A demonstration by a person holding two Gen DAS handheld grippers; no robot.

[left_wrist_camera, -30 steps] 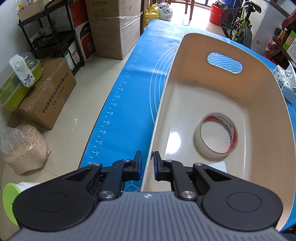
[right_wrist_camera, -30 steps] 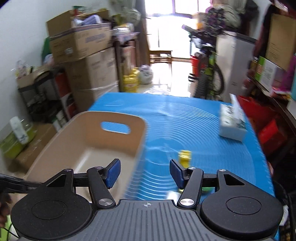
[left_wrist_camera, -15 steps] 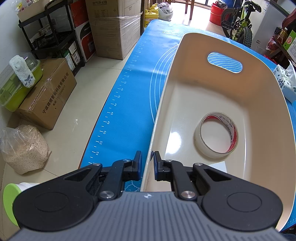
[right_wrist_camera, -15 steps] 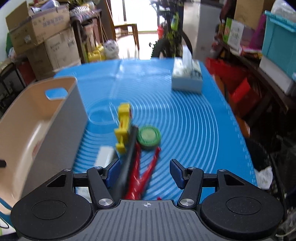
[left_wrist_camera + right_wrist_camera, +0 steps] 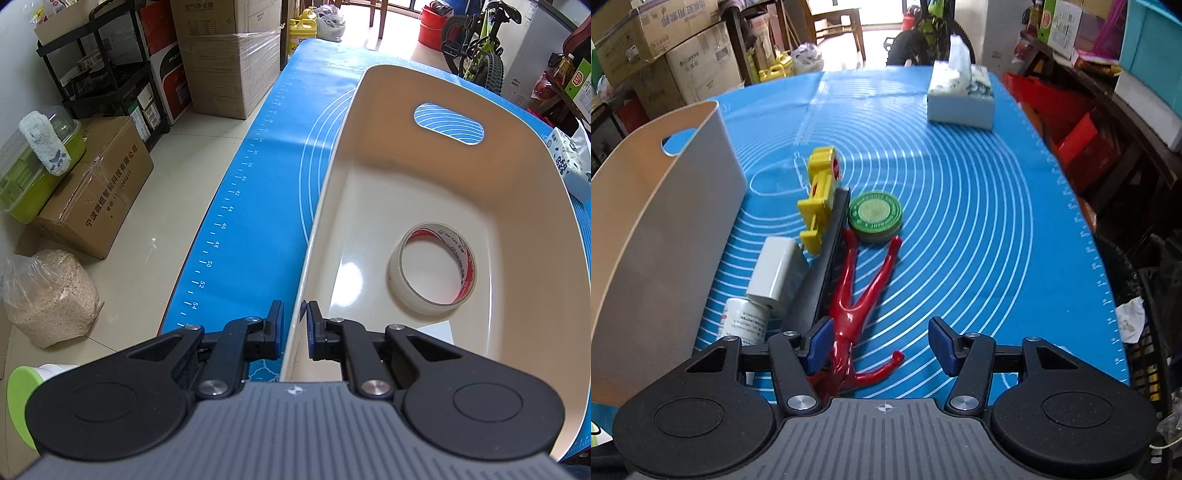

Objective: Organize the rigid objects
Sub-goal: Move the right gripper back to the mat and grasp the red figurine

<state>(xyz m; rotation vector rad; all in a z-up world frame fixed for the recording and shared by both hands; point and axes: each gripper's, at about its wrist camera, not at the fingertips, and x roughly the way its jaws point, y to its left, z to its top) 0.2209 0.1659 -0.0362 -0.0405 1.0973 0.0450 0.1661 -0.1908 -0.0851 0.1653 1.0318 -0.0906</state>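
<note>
My left gripper (image 5: 294, 328) is shut on the near left wall of the beige bin (image 5: 524, 177), one jaw on each side of it. A tape roll (image 5: 434, 271) lies flat inside the bin. My right gripper (image 5: 881, 345) is open and empty, low over a red figure (image 5: 862, 295) on the blue mat (image 5: 979, 221). Beside the figure lie a dark flat bar (image 5: 823, 258), a yellow toy (image 5: 820, 195), a green round tin (image 5: 874, 218), a grey block (image 5: 777, 271) and a white bottle (image 5: 742, 325). The bin (image 5: 653, 236) stands to their left.
A tissue box (image 5: 960, 96) sits at the far end of the mat. The table's left edge drops to a floor with cardboard boxes (image 5: 92, 199) and a bag (image 5: 48, 295). Red crates and shelves (image 5: 1086, 136) stand to the right of the table.
My right gripper has swung from facing the bin to the right and down, over the loose objects, and stayed open. My left gripper has not moved.
</note>
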